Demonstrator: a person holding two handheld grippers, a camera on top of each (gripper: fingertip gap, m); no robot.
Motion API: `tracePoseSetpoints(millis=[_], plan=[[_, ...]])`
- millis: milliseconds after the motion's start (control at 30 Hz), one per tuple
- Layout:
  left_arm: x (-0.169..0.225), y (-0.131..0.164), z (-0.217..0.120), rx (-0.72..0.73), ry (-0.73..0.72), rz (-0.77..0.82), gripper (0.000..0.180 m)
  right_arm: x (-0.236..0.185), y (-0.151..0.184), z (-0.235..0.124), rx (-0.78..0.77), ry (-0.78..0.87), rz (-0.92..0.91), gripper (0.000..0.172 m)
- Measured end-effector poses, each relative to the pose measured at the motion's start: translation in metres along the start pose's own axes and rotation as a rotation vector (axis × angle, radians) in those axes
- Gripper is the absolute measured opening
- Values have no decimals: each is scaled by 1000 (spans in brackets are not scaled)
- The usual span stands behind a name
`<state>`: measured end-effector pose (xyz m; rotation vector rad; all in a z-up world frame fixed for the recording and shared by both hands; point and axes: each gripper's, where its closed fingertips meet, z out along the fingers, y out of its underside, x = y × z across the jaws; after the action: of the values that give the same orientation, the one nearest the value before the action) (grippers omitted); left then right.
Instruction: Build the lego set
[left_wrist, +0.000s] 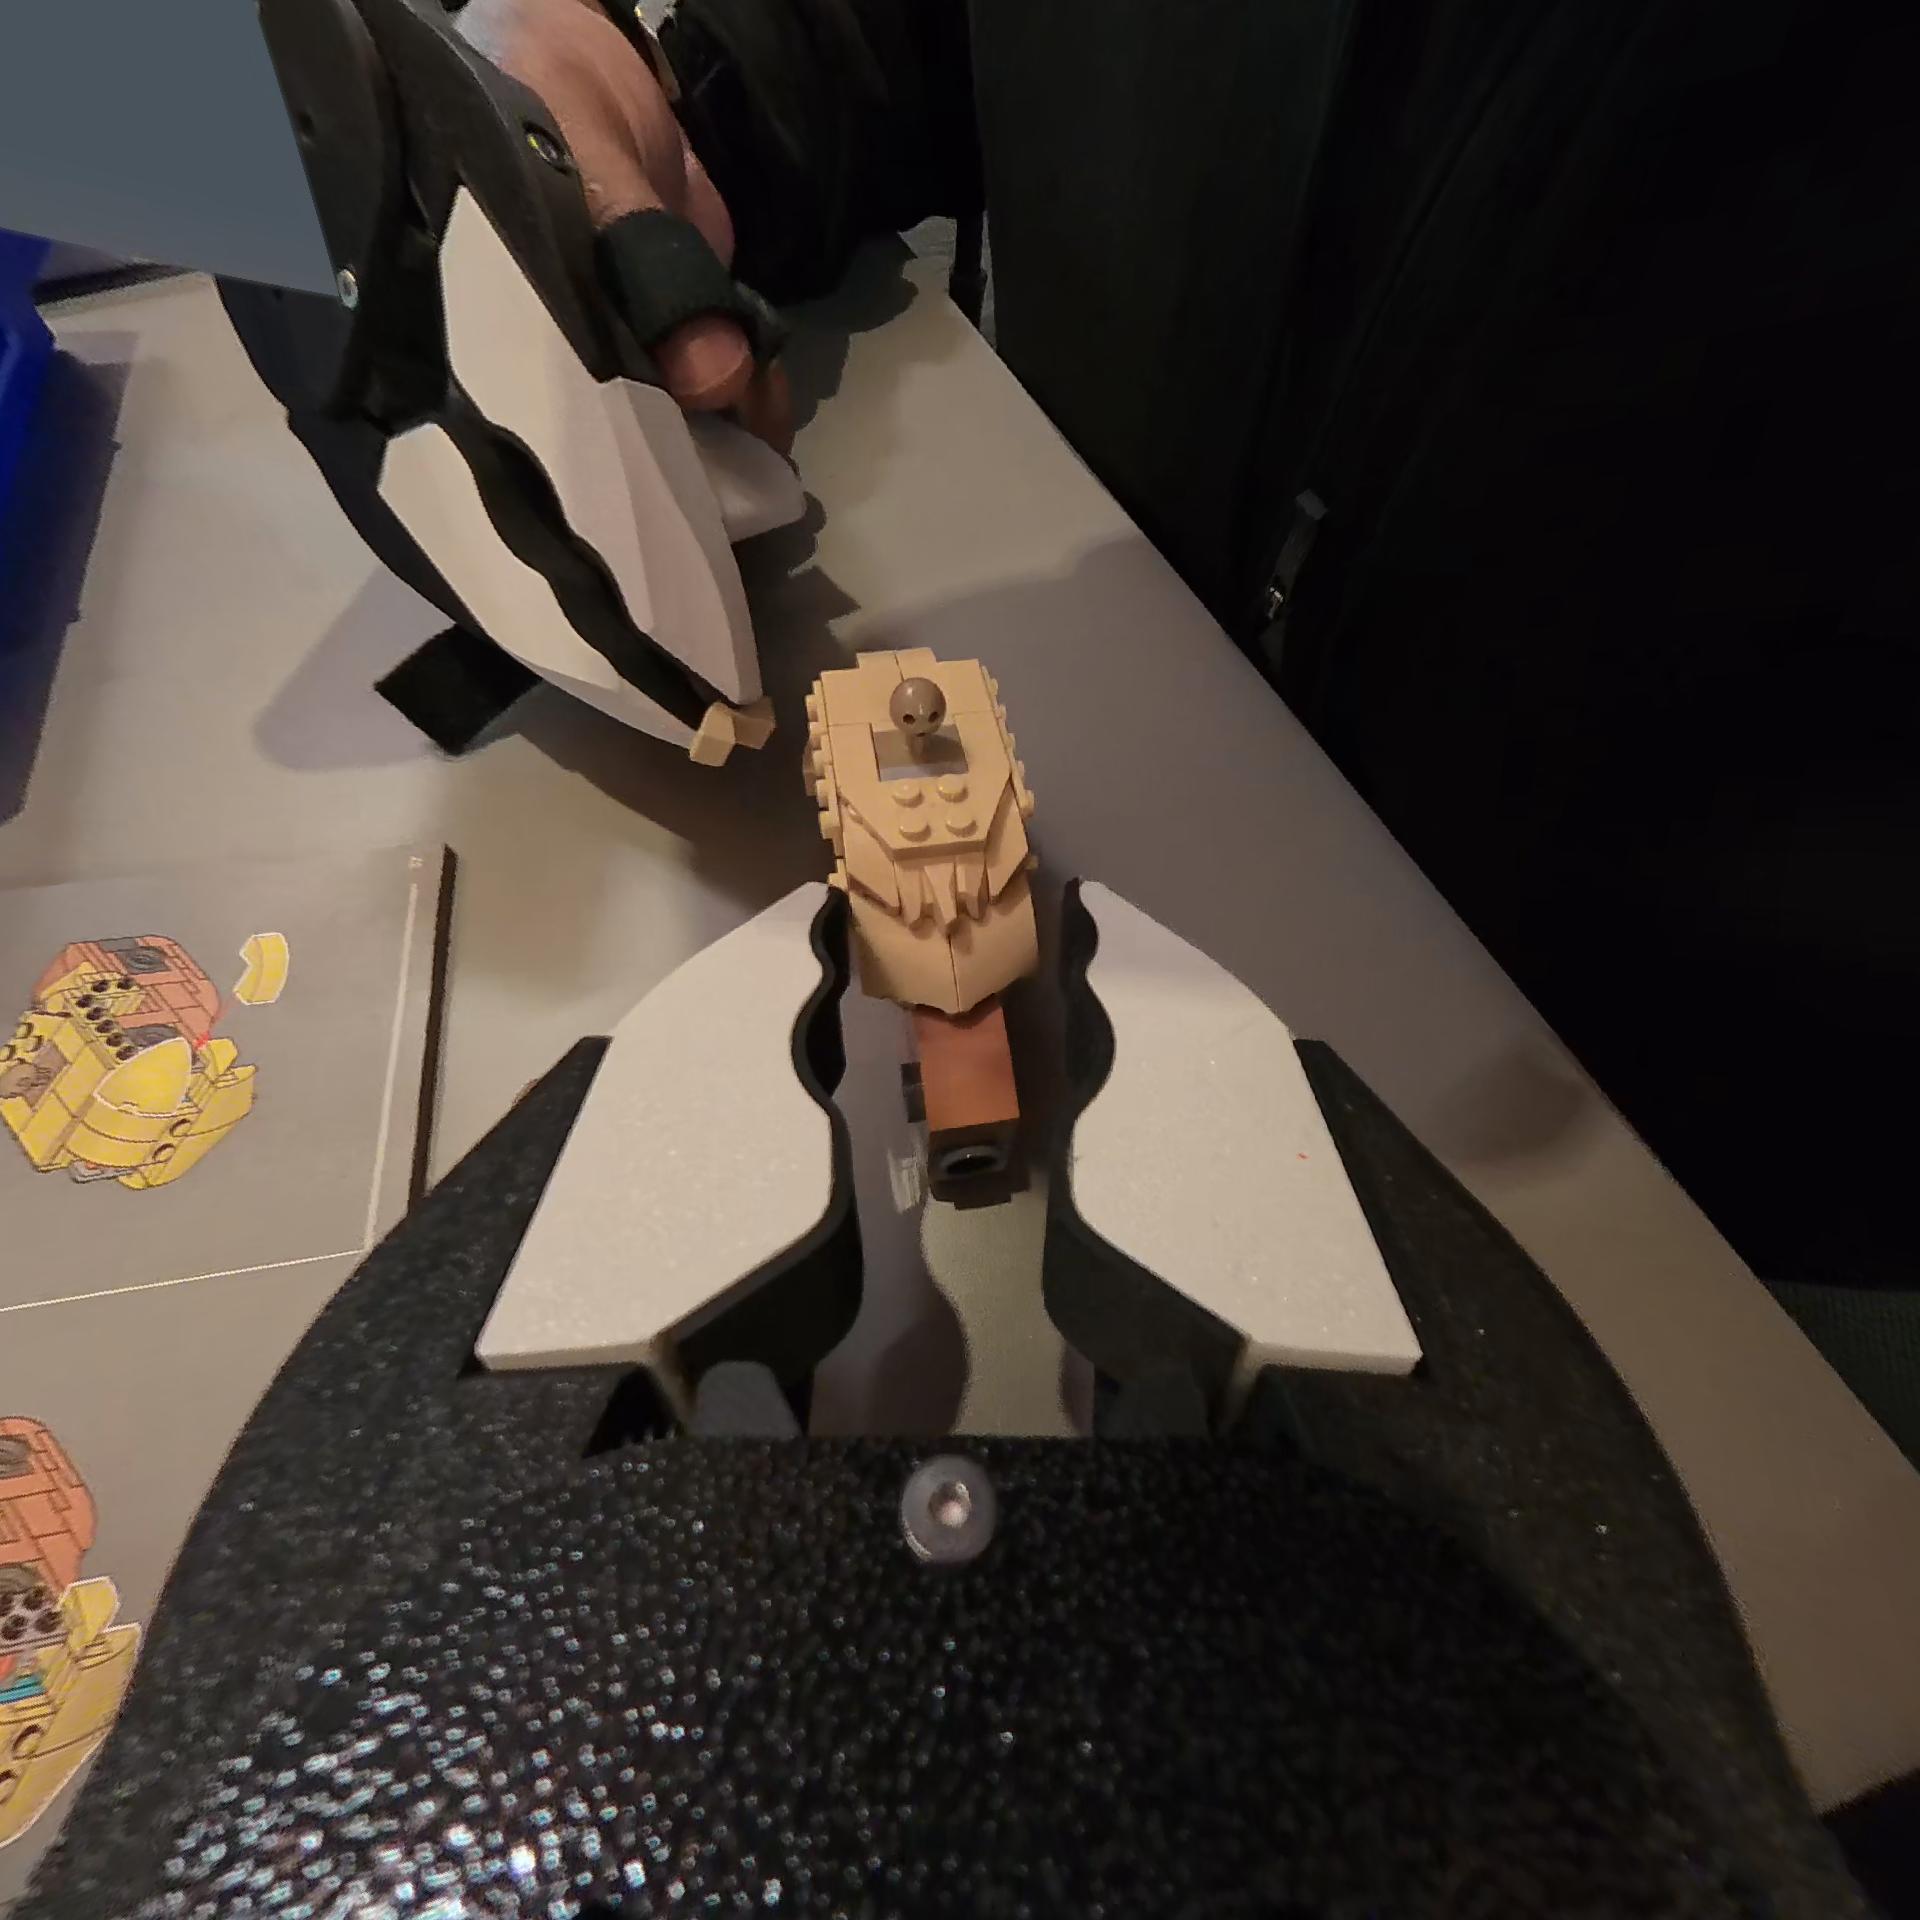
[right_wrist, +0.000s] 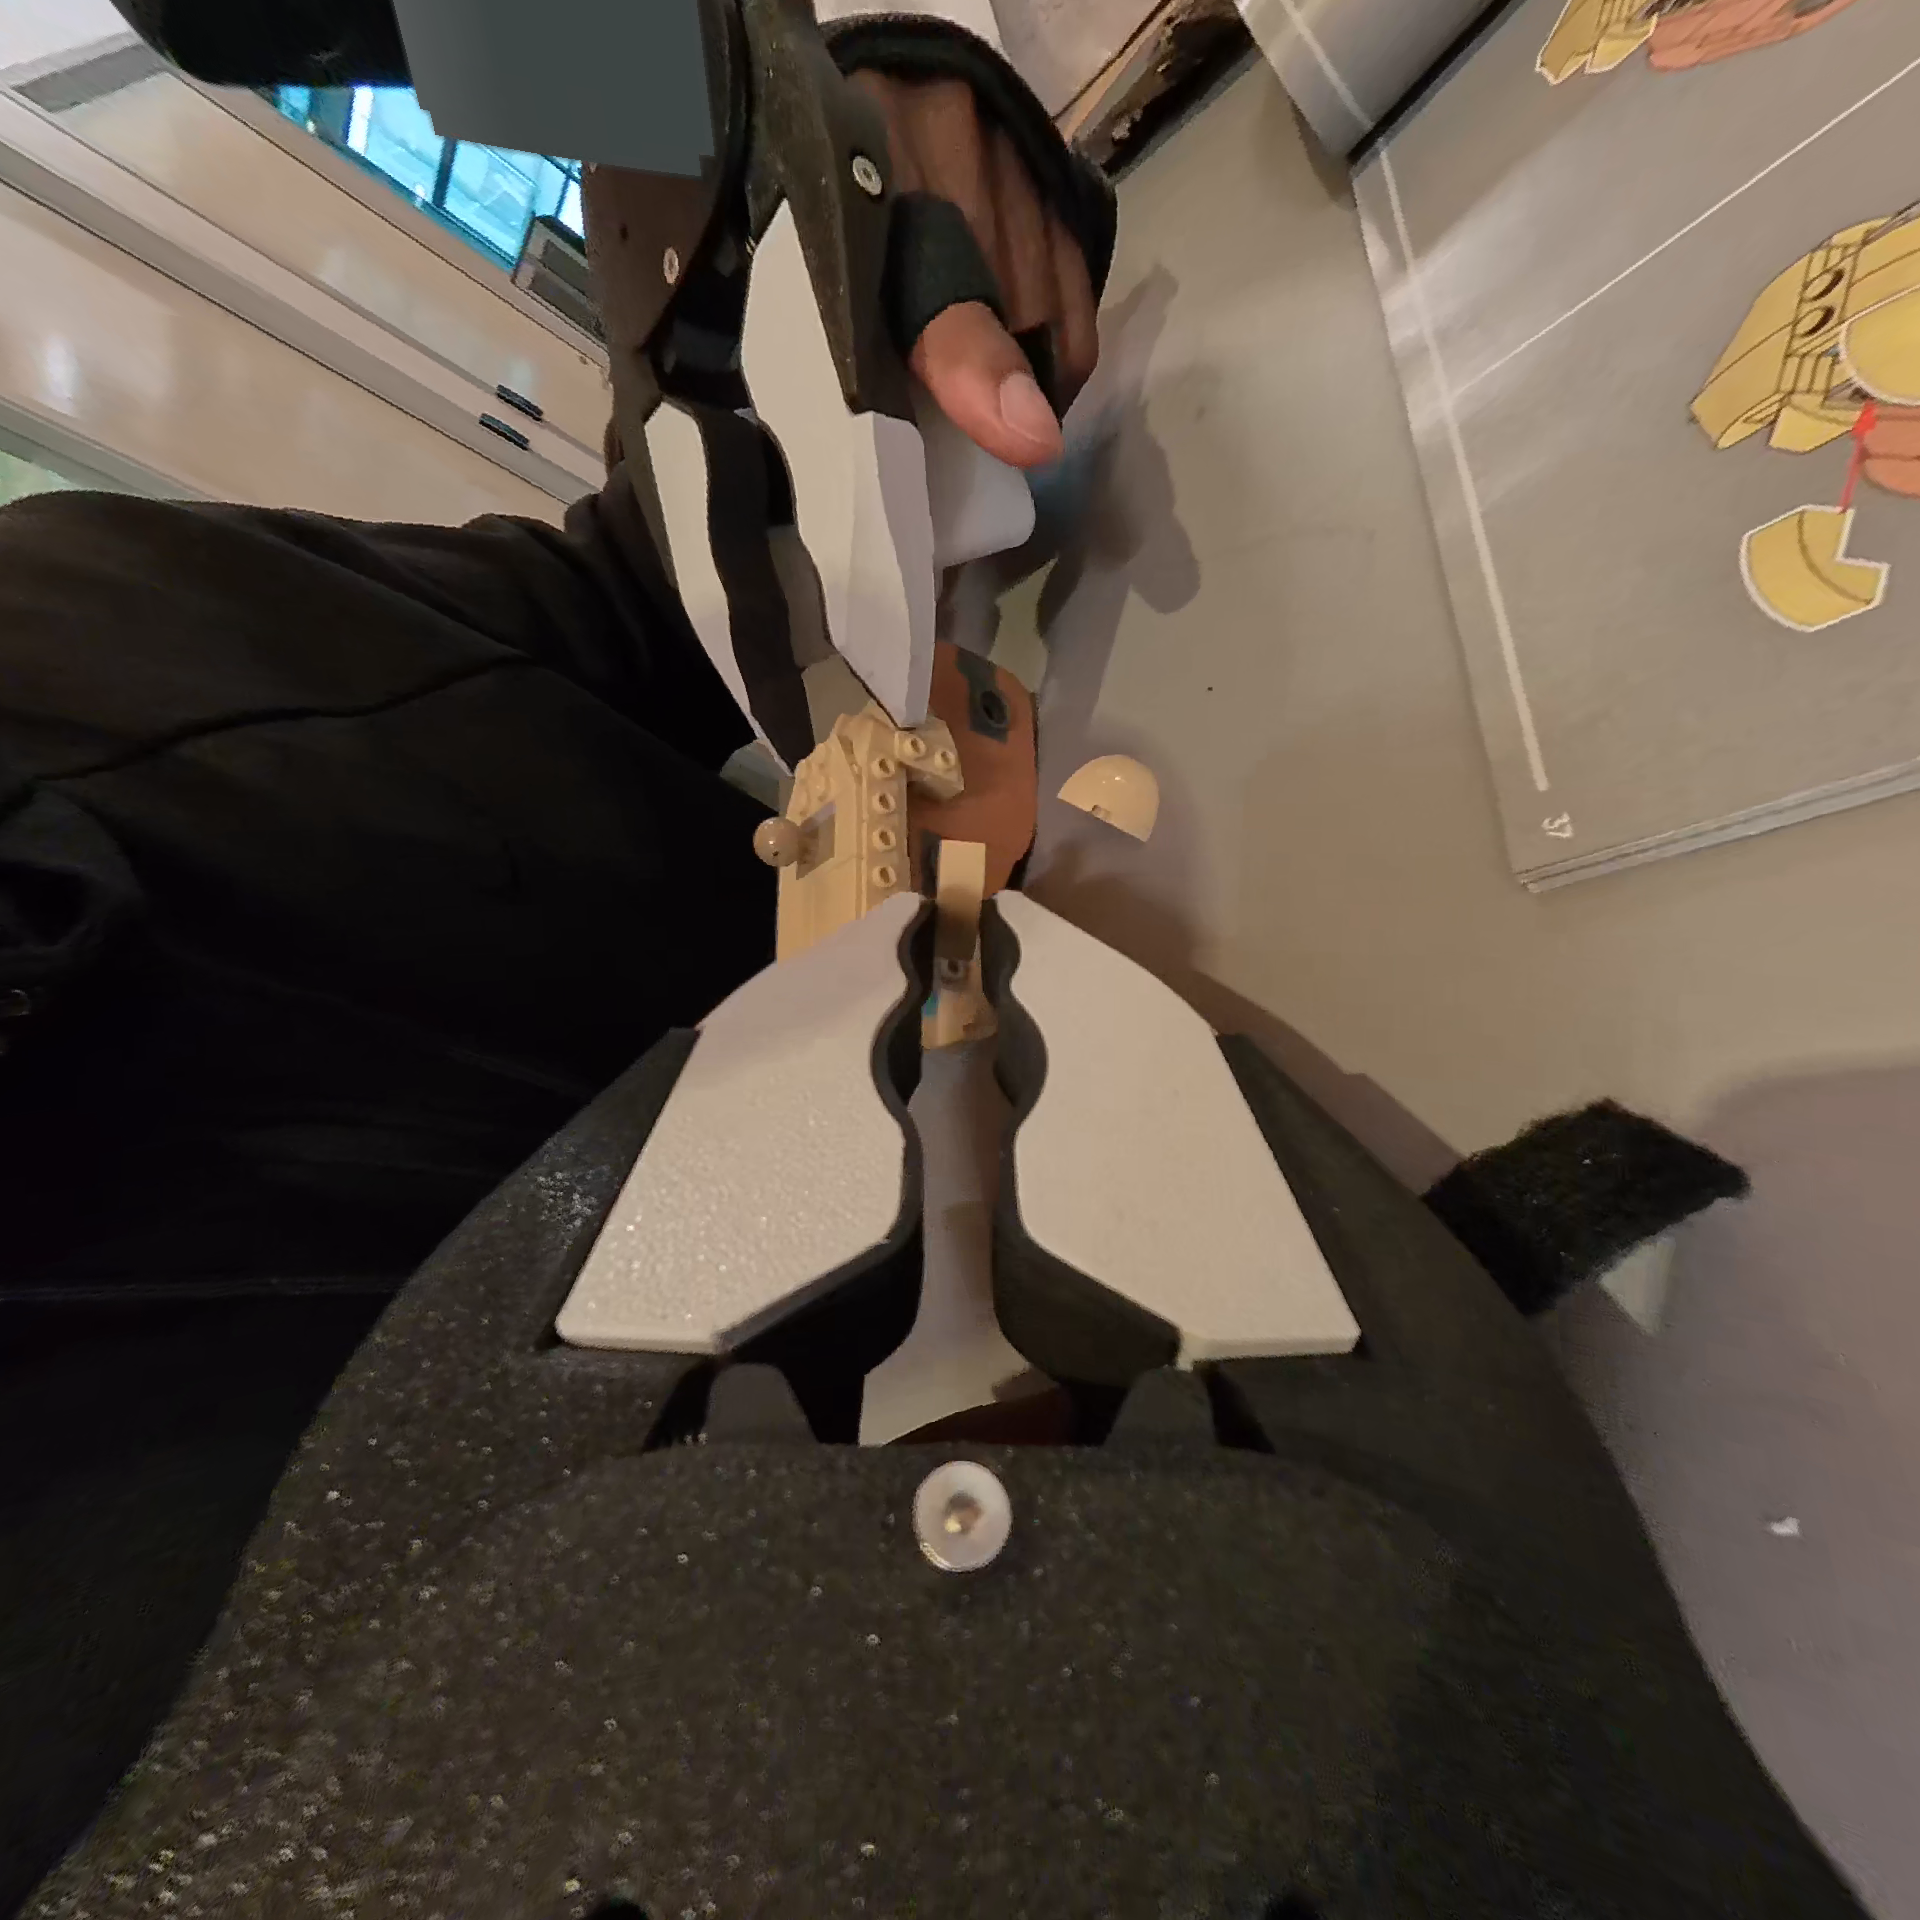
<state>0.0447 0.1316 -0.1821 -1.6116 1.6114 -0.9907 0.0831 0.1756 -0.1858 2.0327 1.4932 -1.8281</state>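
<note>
Grey bench (left_wrist: 1195, 727), matte, shadowed; edge runs diagonally against dark clothing of person. Left gripper (left_wrist: 951, 935) clamped on tan-and-brown brick model (left_wrist: 920, 821), held over bench near edge. Right gripper (right_wrist: 956, 935) pinched on small tan brick (right_wrist: 961, 883), close beside model. Open instruction booklet (left_wrist: 208, 1091) flat on bench, well apart. Loose tan dome piece (right_wrist: 1110, 795) on bench near model. Blue bin (left_wrist: 31, 436) at far corner. Pale cabinets (right_wrist: 260, 312), window behind.
</note>
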Motion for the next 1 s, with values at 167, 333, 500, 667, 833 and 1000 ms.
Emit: tracePoseSetpoints(millis=[167, 333, 500, 667, 833, 1000], plan=[[0, 2, 1, -22, -13, 19, 40, -3, 2, 2, -4, -22, 36, 8], [0, 6, 2, -39, -14, 23, 40, -3, 4, 3, -12, -32, 62, 8], [-1, 7, 2, -44, -16, 25, 40, -2, 6, 4, -20, -25, 71, 8], [-2, 9, 2, -58, -22, 27, 40, -1, 7, 4, -24, -20, 75, 8], [-2, 7, 0, -52, -34, 27, 40, -2, 9, 5, -24, -22, 89, 8], [-2, 7, -6, -45, -98, 18, 44, -3, 8, 3, 14, -28, 136, 8]])
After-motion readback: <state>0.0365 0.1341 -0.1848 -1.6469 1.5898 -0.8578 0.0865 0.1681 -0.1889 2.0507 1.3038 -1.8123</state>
